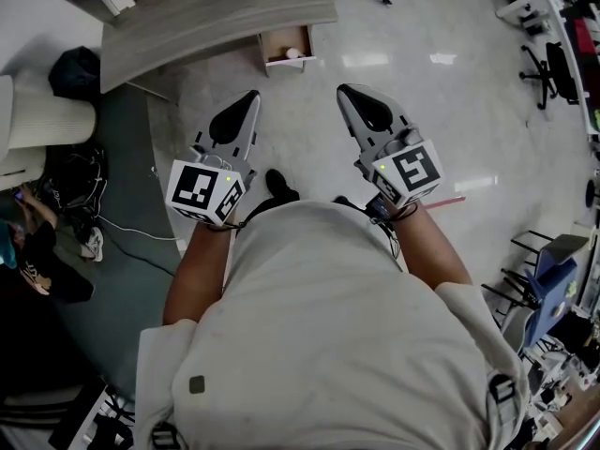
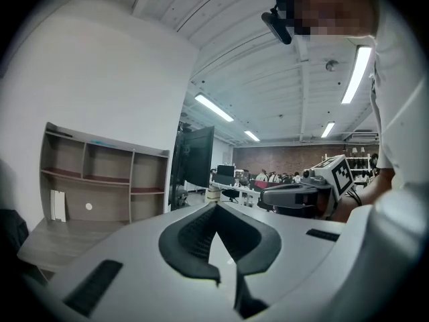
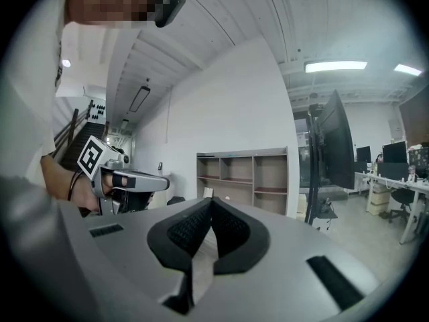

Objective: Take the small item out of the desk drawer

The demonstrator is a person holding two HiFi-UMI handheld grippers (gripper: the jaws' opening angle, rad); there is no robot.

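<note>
The grey wooden desk (image 1: 216, 12) stands at the top of the head view, and its small drawer (image 1: 272, 49) is pulled open toward me. A small white item (image 1: 293, 53) lies inside it. My left gripper (image 1: 252, 96) and right gripper (image 1: 343, 90) are held side by side in front of my body, well short of the drawer and pointing toward it. Both are shut with nothing between their jaws. In the left gripper view the closed pads (image 2: 194, 233) meet at the tip, with the right gripper (image 2: 295, 196) alongside. The right gripper view shows its pads (image 3: 231, 230) closed too.
A white chair (image 1: 37, 120) and a black bag (image 1: 75, 68) sit left of the desk, with cables on the dark carpet (image 1: 131, 251). A person (image 1: 37, 251) sits low at the left. Office chairs (image 1: 548, 68) stand at the right. An open wall shelf (image 3: 244, 176) and a dark monitor (image 3: 335, 146) rise ahead.
</note>
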